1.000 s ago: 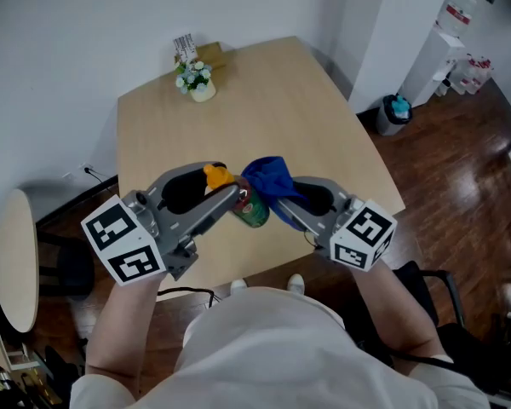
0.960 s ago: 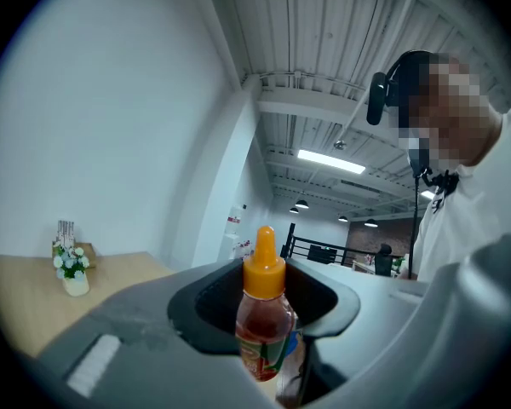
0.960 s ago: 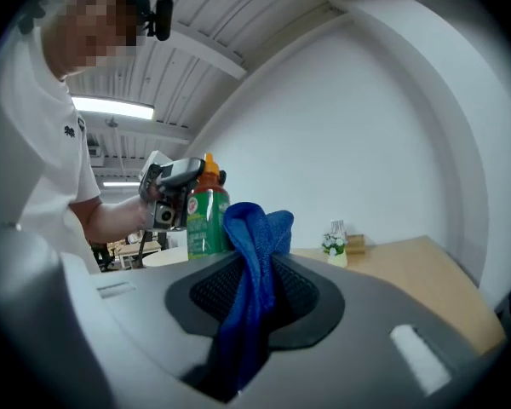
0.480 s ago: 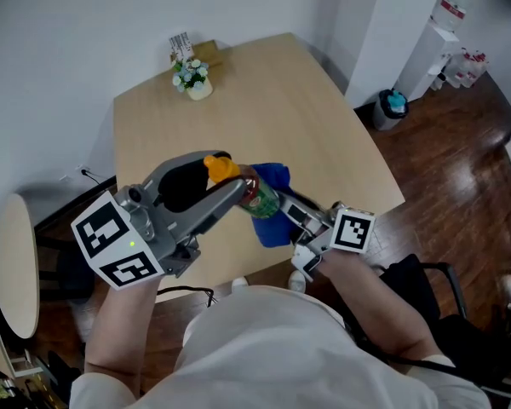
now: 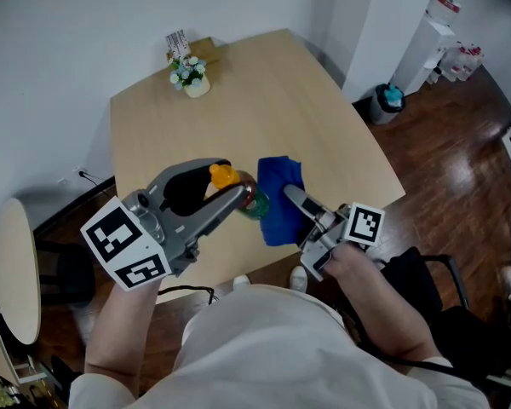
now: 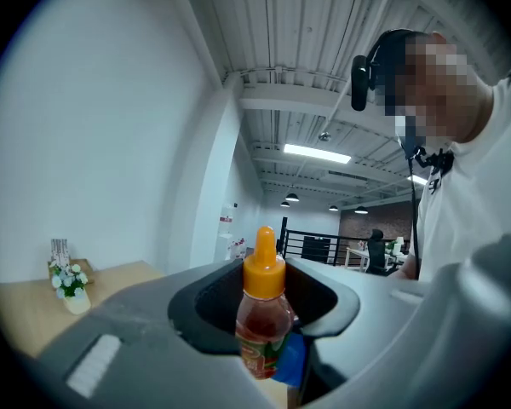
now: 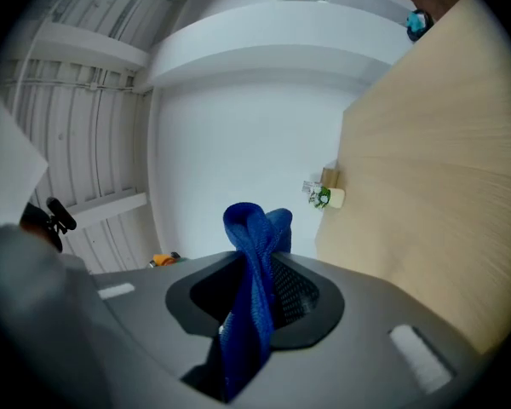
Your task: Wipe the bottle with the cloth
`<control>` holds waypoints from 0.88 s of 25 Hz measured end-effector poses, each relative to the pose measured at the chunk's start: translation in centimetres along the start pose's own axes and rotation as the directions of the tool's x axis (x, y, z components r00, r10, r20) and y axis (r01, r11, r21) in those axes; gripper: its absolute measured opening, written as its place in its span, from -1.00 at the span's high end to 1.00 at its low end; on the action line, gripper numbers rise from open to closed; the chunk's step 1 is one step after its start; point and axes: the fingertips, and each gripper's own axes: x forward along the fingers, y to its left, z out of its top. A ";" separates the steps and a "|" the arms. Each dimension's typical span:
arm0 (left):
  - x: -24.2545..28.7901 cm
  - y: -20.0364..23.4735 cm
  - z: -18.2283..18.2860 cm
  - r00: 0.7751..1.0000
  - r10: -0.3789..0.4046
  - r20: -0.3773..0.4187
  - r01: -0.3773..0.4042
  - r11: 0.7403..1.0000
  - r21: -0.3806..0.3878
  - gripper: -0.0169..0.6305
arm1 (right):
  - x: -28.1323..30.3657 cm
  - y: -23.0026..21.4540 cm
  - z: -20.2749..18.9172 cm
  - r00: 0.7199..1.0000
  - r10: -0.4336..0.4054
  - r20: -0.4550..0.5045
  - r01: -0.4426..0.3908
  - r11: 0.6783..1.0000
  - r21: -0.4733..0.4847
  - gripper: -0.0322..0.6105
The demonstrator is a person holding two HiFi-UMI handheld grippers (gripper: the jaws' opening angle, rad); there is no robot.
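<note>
My left gripper [image 5: 232, 196] is clamped on the bottle [image 5: 254, 203], held above the table's [image 5: 238, 100] near edge; its own view alone shows the orange cap, reddish contents and green label clearly. Just right, my right gripper [image 5: 293, 198] pinches the bunched blue cloth [image 5: 277, 203] beside the bottle.

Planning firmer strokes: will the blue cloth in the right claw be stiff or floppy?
Probably floppy: the blue fabric cloth folds and droops where the right claw pinches it. Likely light, being thin fabric. It may drape around the small orange-capped bottle rather than press it.
</note>
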 end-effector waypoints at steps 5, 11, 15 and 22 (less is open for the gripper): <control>0.2 0.6 -1.3 1.000 0.005 -0.027 -0.005 1.000 -0.001 0.46 | -2.6 0.7 2.2 0.997 0.002 0.078 0.000 1.000 -0.023 0.61; 2.1 2.1 -4.0 0.997 0.024 -0.074 -0.024 1.000 0.003 0.46 | -7.4 1.5 5.7 0.984 -0.099 0.149 0.130 0.968 -0.215 0.61; 4.5 3.4 -6.9 0.992 0.068 -0.110 -0.067 0.998 0.016 0.46 | -10.6 1.6 7.1 0.974 -0.153 0.169 0.196 0.939 -0.282 0.61; 9.0 6.7 -13.5 0.966 0.193 -0.174 -0.190 0.981 0.033 0.46 | -14.8 1.6 8.0 0.960 -0.221 0.171 0.267 0.904 -0.334 0.61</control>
